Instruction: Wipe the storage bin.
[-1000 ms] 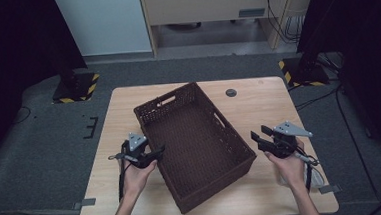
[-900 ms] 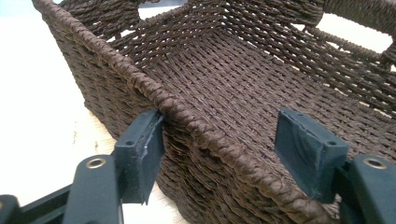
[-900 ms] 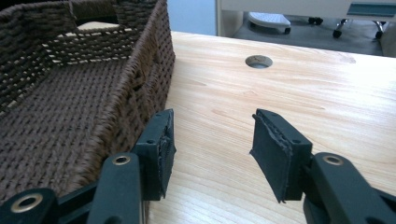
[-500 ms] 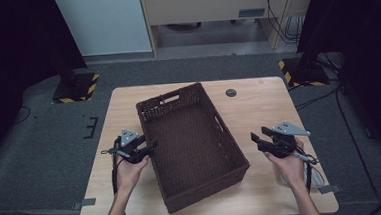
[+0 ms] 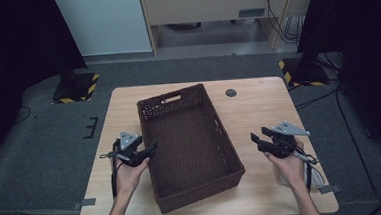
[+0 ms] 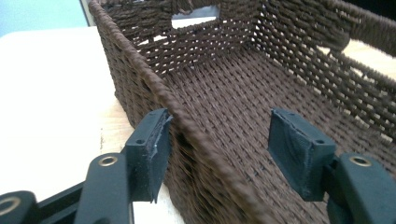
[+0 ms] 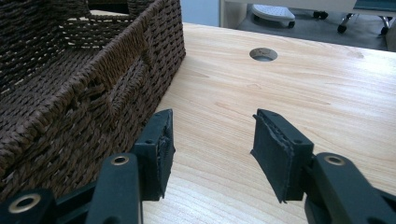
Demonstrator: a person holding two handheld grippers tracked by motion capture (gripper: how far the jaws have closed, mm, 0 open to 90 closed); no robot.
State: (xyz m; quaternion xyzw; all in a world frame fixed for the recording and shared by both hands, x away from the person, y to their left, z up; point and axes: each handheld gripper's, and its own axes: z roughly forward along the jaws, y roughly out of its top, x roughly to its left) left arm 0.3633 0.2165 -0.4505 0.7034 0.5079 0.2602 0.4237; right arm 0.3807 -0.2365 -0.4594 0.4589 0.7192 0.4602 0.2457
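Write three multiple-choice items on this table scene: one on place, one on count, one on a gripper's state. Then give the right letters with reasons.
1. Where is the left gripper?
A. Astride the basket's long wall
B. Over the table hole
C. On the floor

2. How many baskets are on the table?
A. One
B. Two
C. Three

3. How is the right gripper?
A. Shut on the basket's handle
B. Open, nothing between its jaws
C. Shut on a cable

Key: 1 A, the left gripper view has the basket rim running between its jaws, which have just been opening. 2 A, the high view has a single brown woven basket. 3 B, the right gripper view has bare wood between the parted jaws, the basket off to one side.
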